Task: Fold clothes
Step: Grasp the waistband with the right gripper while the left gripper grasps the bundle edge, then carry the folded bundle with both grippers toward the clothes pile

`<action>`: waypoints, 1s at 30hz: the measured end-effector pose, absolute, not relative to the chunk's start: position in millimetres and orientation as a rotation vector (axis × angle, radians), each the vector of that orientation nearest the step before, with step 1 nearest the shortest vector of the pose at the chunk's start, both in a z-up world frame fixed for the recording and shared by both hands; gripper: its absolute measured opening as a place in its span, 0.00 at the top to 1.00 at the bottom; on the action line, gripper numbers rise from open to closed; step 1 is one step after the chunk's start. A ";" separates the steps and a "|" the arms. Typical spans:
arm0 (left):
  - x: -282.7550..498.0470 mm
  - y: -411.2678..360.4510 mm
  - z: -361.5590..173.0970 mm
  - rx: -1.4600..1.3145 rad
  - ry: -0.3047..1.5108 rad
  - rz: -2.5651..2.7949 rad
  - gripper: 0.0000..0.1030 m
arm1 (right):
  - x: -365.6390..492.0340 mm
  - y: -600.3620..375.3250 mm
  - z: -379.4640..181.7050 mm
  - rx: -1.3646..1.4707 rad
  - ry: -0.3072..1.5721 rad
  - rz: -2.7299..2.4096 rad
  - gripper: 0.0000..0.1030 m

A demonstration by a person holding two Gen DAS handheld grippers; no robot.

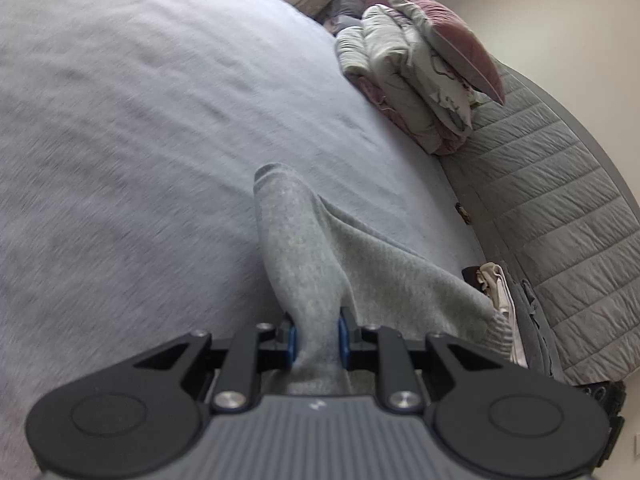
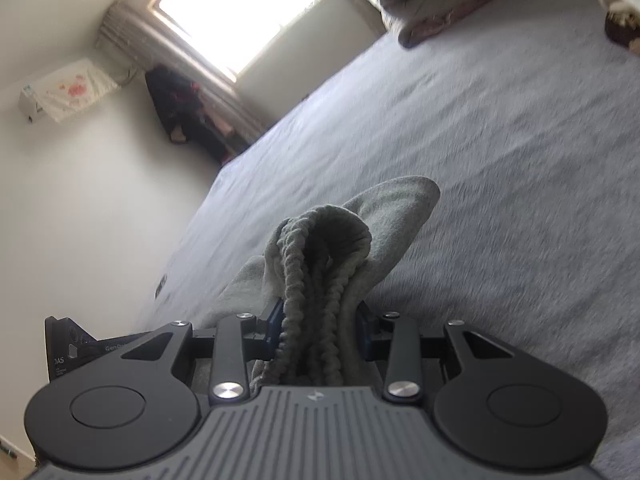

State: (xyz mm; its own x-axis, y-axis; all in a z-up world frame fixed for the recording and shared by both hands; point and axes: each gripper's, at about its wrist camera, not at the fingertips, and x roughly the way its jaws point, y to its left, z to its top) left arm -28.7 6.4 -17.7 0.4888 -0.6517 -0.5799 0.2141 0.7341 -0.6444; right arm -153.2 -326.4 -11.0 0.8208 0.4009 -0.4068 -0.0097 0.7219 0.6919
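Note:
A grey knit garment hangs from my left gripper, whose blue pads are shut on a fold of its cloth; the rest drapes to the right, ending in a ribbed hem. In the right wrist view my right gripper is shut on the bunched elastic waistband of the same grey garment, which rises above the fingers. Both grippers hold the cloth above the pale blue bed sheet.
Folded quilts and a pink pillow are stacked at the head of the bed, by a grey quilted headboard. Other clothes lie at the right. A bright window and dark items stand beyond the bed.

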 end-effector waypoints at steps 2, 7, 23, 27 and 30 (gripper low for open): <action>-24.3 -6.3 -10.1 -0.510 0.906 -0.562 0.81 | -155.9 -332.3 -5.7 0.728 0.545 0.220 0.62; -12.5 -45.7 12.2 -0.424 0.880 -0.586 0.81 | -153.0 -343.1 8.1 0.683 0.477 0.138 0.62; 7.8 -221.5 92.0 -0.239 0.787 -0.784 0.81 | -193.6 -436.0 51.5 0.675 0.231 -0.159 0.62; 8.9 -266.7 105.3 -0.210 0.762 -0.842 0.81 | -205.8 -457.8 60.9 0.655 0.169 -0.244 0.62; 8.3 -300.6 114.2 -0.186 0.750 -0.884 0.81 | -213.3 -476.1 65.5 0.654 0.127 -0.304 0.62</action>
State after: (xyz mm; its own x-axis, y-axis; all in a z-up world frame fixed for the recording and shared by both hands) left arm 8.3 -300.6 114.2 0.4019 -0.7566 -0.5157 0.6325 0.6367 -0.4412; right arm -213.3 -476.1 65.5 0.9479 -0.2381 -0.2116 0.3178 0.7509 0.5789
